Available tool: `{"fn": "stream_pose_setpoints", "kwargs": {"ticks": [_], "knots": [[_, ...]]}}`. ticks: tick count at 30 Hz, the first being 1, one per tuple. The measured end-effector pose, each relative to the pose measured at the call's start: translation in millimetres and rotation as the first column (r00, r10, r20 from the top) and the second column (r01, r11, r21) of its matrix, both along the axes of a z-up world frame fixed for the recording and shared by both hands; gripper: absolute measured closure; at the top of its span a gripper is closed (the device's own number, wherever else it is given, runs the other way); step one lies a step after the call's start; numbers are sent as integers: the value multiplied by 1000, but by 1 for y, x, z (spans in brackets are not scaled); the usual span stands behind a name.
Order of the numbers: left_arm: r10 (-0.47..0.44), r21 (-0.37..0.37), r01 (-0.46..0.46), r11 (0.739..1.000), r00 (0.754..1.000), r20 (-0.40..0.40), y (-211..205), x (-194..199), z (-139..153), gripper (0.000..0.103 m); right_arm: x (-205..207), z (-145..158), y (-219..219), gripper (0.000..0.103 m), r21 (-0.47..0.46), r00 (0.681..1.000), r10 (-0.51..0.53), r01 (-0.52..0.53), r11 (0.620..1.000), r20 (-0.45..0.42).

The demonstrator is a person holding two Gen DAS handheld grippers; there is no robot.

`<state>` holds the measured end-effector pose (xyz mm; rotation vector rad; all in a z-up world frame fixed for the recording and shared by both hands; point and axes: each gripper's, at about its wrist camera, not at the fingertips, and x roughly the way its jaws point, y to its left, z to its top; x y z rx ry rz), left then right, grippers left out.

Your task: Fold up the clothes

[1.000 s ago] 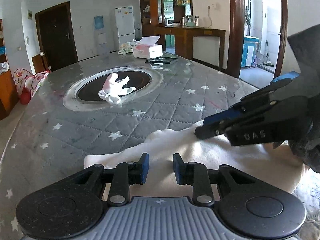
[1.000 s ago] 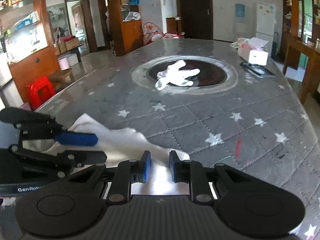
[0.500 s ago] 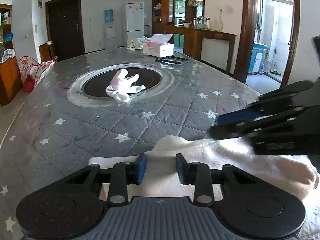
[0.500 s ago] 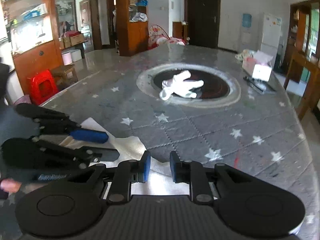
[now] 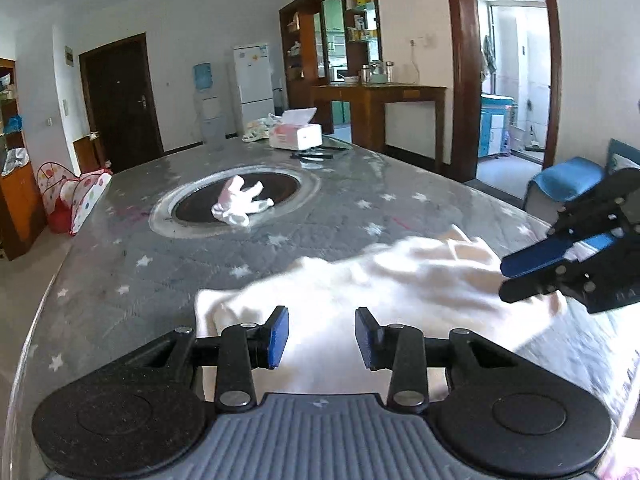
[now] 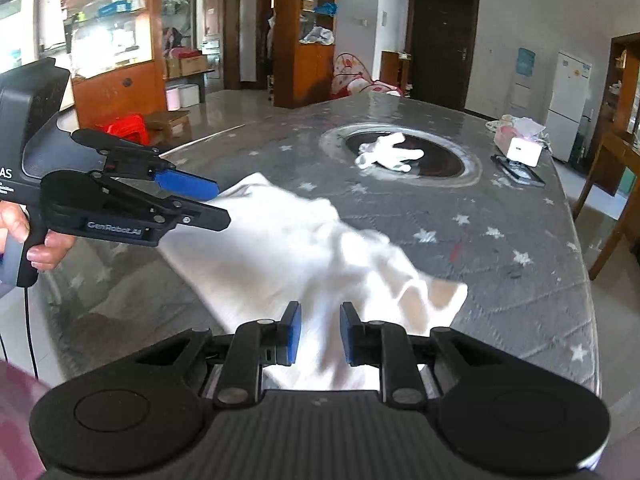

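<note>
A white garment point(image 5: 384, 280) lies spread and rumpled on the near part of the grey star-patterned table point(image 5: 160, 272); it also shows in the right wrist view point(image 6: 288, 248). My left gripper point(image 5: 322, 336) is open and empty, raised above the garment's near edge; it shows from the side in the right wrist view point(image 6: 218, 202). My right gripper point(image 6: 320, 334) is open and empty above the garment's near end; it shows at the right of the left wrist view point(image 5: 506, 278).
A small white garment point(image 5: 240, 206) lies on the dark round inset point(image 5: 280, 186) at the table's middle. A tissue box point(image 5: 295, 135) and a dark flat item point(image 5: 312, 155) sit at the far end. A wooden counter point(image 5: 400, 96) stands beyond the table's right side.
Both grippers have lifted up and back from the white garment and opened wider. The garment now lies released and spread on the table.
</note>
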<state>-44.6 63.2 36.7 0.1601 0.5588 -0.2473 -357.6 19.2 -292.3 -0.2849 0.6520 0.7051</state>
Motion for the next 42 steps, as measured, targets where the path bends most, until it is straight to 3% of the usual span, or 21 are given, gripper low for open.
{"fn": "stream_pose_setpoints", "kwargs": {"ticks": [5,11,18,24,29,34,42], "knots": [[31,23,-30,999,999,-44,5,-9,-14,63,2,-15,-10,84,3,999,-45,45,999,-29],[51,-22,-52,998,997,-64,13,-7,-17,62,13,-21,-20,89,29,995,-84,85,996,-59],[76,-53,-80,995,995,-70,19,-5,-12,60,27,-14,-12,88,44,997,-75,76,996,-24],[105,-72,-111,991,991,-88,23,-1,-16,55,49,-26,-15,84,41,992,-111,114,993,-61],[129,-80,-133,988,990,-49,20,-4,-8,54,37,-12,-18,84,52,996,-92,93,994,-20],[156,-108,-163,981,985,-70,23,-1,-16,54,17,-1,-9,83,33,1000,-20,19,999,10],[177,-137,-185,973,982,-71,27,0,-24,53,6,-23,4,83,-13,999,20,-21,1000,-33]]}}
